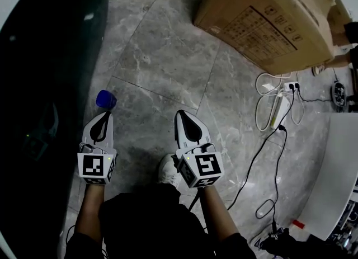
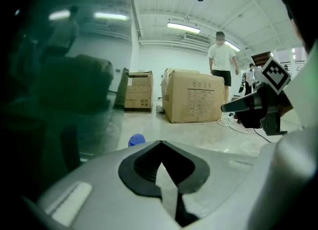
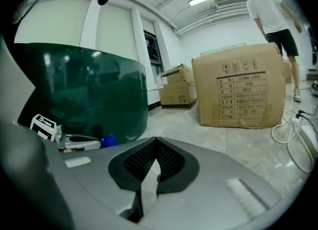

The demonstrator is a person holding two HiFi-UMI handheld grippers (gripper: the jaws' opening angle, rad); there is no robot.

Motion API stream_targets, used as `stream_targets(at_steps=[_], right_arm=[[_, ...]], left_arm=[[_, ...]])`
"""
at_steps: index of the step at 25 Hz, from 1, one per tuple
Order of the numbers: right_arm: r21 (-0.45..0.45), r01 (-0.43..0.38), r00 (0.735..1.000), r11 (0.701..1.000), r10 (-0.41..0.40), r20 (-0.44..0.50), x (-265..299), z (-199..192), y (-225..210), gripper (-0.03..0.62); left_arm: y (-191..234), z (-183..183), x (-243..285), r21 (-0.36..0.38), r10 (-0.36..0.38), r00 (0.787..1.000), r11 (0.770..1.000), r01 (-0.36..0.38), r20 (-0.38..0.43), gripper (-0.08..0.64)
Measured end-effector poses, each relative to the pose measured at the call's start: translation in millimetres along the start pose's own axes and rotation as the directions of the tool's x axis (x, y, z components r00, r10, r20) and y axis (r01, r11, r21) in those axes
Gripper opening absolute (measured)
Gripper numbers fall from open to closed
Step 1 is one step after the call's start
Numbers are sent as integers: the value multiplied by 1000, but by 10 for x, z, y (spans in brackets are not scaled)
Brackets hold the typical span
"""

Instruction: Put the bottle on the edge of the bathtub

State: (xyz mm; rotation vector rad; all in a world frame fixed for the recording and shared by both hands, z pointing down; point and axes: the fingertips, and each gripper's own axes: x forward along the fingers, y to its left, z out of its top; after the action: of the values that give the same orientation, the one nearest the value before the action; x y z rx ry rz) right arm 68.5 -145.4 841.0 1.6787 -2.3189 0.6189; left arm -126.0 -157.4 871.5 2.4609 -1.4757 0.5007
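A small blue bottle (image 1: 106, 99) stands on the floor against the dark bathtub (image 1: 45, 84), just ahead of the left gripper (image 1: 104, 116). The jaws of the left gripper and the right gripper (image 1: 182, 113) are together, with nothing between them. A cardboard box (image 1: 268, 17) and cables (image 1: 274, 112) lie to the right.

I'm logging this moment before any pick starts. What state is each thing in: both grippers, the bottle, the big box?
left gripper: jaws together, nothing between them.
right gripper: jaws together, nothing between them.
bottle: on the floor beside the bathtub, not held.
cardboard box: closed, standing on the floor.
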Motion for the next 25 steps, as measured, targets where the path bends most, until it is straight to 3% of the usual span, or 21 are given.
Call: stream_targets(at_steps=[8, 13, 25], right_arm=[[-9, 29, 1000, 1000, -29, 9, -289, 784, -62, 25], [33, 87, 994, 996, -89, 68, -547, 1471, -170, 25], [67, 80, 994, 995, -85, 71, -1080, 2979, 42, 25]], left_arm=[[-173, 804, -51, -25, -36, 999, 999, 36, 6, 0], [-293, 1445, -158, -32, -63, 998, 997, 63, 8, 0], [-462, 3005, -730, -78, -72, 997, 994, 73, 13, 0]])
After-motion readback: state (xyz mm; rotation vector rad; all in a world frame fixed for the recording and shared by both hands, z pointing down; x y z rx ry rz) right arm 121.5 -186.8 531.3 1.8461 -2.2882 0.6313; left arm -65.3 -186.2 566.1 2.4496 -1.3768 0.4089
